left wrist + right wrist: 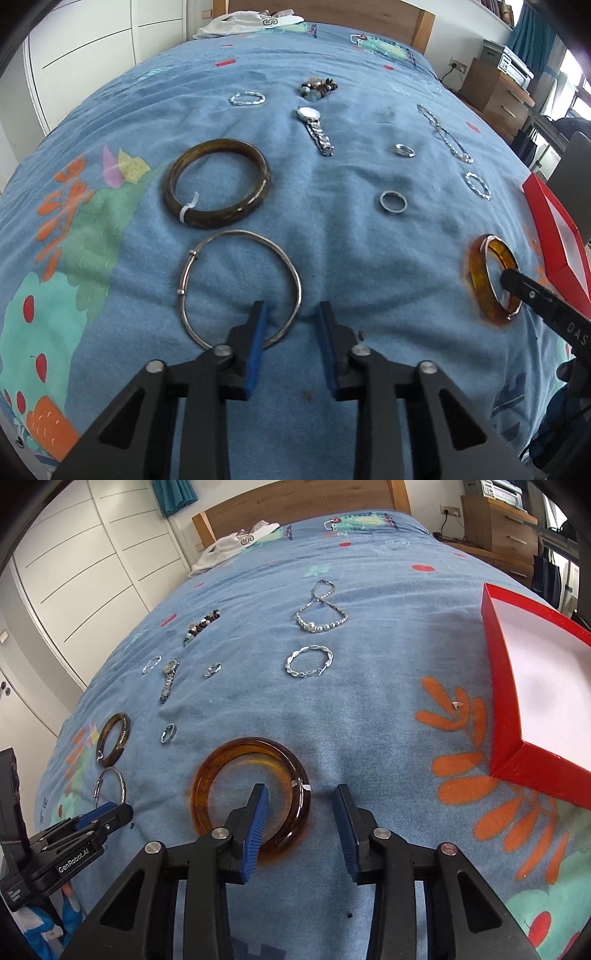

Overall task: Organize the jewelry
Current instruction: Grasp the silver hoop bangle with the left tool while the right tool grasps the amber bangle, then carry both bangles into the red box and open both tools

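Jewelry lies spread on a blue bedspread. My left gripper (291,314) is open, its left finger inside a thin silver bangle (242,288), straddling the rim. My right gripper (301,797) is open, its left finger inside an amber bangle (251,797), its right finger outside the rim. The amber bangle also shows in the left wrist view (493,278). A dark brown bangle (218,182), a watch (316,127), two rings (393,202) (405,150), a twisted silver bracelet (309,661), a bead necklace (321,609) and a bead bracelet (203,626) lie around.
An open red box (502,701) with a white inside sits on the bed at the right. A white garment (236,542) lies by the wooden headboard. White wardrobes stand at the left, a wooden dresser (498,531) at the far right.
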`<state>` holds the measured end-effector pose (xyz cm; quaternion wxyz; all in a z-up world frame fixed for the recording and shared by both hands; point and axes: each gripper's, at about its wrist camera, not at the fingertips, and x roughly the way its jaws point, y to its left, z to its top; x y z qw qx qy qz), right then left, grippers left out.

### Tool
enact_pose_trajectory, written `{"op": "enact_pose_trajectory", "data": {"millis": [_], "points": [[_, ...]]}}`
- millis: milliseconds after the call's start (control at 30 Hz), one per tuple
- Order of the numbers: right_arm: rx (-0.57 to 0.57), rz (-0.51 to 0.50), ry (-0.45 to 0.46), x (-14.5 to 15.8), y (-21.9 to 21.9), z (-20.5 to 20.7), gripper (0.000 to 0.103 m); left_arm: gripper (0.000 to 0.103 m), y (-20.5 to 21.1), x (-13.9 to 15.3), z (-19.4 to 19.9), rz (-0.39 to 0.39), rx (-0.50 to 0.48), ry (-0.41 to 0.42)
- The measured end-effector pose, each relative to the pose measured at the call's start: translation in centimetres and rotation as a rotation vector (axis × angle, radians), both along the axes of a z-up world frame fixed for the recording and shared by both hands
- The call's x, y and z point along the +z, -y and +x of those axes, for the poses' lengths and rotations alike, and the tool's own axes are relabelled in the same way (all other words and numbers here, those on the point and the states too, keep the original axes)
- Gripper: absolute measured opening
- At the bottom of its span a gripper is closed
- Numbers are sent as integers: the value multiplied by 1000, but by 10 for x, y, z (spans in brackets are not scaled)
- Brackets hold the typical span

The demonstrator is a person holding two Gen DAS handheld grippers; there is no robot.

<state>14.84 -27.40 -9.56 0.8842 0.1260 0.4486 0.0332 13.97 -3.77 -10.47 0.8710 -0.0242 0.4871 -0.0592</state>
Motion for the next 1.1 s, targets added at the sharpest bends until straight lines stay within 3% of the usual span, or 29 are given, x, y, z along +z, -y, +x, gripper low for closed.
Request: {"op": "enact_pose_trajectory", "data": {"millis": [133,200,300,367,833,1100], "points": [[26,-45,-21,-7,-6,4,35,5,9,-2,-3,5,-35,-6],[36,-62,-29,-8,-8,7,34,3,12,-1,-5,-16,-51,-10],[47,-98,-29,-8,-10,6,17,3,13,1,-5,-53,-56,-21],[47,-94,-30,-7,-9,2,11,3,12,4,-8,-78,-53,-29],[49,-82,71,40,-7,-68,11,3,35,45,-59,-63,-117,29],[-39,-99,159,87,37,-105,11,3,83,88,-76,-73,-246,100]]}}
